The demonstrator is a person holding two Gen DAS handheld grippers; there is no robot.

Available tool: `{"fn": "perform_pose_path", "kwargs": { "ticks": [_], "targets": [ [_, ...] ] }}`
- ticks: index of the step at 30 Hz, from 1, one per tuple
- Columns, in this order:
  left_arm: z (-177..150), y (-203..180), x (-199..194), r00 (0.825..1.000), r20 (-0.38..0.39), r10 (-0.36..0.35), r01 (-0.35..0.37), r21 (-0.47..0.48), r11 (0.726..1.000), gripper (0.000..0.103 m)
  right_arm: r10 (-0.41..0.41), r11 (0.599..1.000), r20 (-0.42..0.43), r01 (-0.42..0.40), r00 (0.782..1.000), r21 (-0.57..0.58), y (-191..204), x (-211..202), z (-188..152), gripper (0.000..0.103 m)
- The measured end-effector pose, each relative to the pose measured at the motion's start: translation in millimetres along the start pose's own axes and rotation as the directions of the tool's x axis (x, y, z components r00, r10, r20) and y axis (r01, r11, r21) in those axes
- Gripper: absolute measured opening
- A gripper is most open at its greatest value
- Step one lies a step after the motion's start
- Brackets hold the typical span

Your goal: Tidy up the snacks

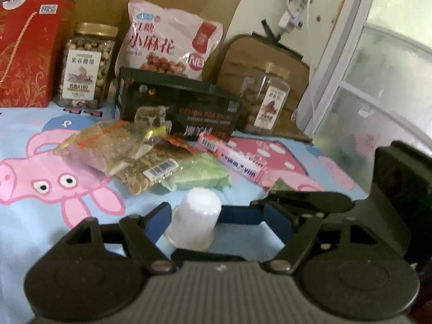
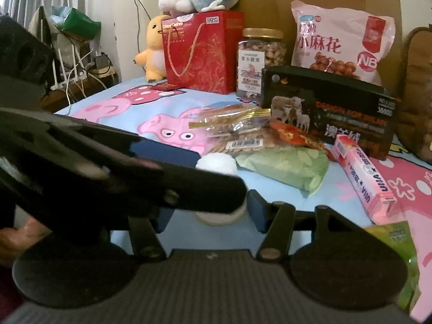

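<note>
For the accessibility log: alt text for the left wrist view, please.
The left gripper straddles a white cup lying on a cartoon-pig sheet, jaws apart. Beyond it lie loose snack packets, then a black box, two nut jars and a pink bag.
</note>
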State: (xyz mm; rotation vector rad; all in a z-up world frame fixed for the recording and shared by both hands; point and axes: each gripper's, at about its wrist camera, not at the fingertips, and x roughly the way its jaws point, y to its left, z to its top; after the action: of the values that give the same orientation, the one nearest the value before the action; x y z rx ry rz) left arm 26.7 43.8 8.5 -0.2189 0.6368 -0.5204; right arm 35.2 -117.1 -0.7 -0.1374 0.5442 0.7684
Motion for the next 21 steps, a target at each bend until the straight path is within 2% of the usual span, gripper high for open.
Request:
{"fn": "perform_pose_path", "kwargs": {
  "ticks": [2, 3, 4, 7, 8, 13, 17, 21],
  "targets": [
    [-0.5, 1.4, 2.6, 1.000, -0.001, 0.014, -0.014, -0.009, 1.000, 0.069, -0.001, 1.000, -0.006, 0.001, 1.000, 0.015, -1.5, 1.4, 0.2, 0.059],
    [-0.2, 2.6, 2.6, 1.000, 0.001, 0.019, -0.019, -0.014, 1.000, 0.062, -0.009, 1.000, -0.007, 0.009, 1.000, 0.020, -2.3, 1.8, 0.2, 0.053],
    [-0.1, 4.6, 2.5, 1.000, 0.001, 0.026, -0.026, -0.023, 0.999, 0.059, -0.018, 0.999, -0.004, 0.018, 1.000, 0.026, -3.4, 1.5, 0.3, 0.047],
    [0.3, 10.2, 1.6, 1.000, 0.005, 0.021, -0.021, -0.053, 0.998, 0.052, -0.014, 0.999, 0.004, 0.014, 1.000, 0.041, -5.1, 0.1, 0.2, 0.043],
    [0.8, 11.1, 1.3, 1.000, 0.006, 0.022, -0.021, -0.058, 0.998, 0.050, -0.016, 0.999, 0.008, 0.016, 1.000, 0.038, -4.3, -0.5, 0.0, 0.039],
    [5.5, 5.3, -6.3, 0.999, 0.038, 0.012, -0.010, -0.048, 0.999, 0.048, -0.035, 0.999, 0.028, 0.035, 0.999, 0.025, -0.6, -4.3, -0.9, 0.038],
    [16.1, -6.4, -17.1, 0.997, 0.081, -0.004, 0.005, -0.007, 1.000, 0.048, -0.036, 0.999, 0.077, 0.032, 0.996, 0.042, -1.0, -13.3, 2.8, 0.038],
    [34.1, -15.0, -18.4, 0.994, 0.108, -0.031, 0.027, 0.035, 0.999, 0.048, -0.068, 0.997, 0.132, 0.064, 0.989, 0.034, -1.8, -19.1, 13.5, 0.037]
  ]
}}
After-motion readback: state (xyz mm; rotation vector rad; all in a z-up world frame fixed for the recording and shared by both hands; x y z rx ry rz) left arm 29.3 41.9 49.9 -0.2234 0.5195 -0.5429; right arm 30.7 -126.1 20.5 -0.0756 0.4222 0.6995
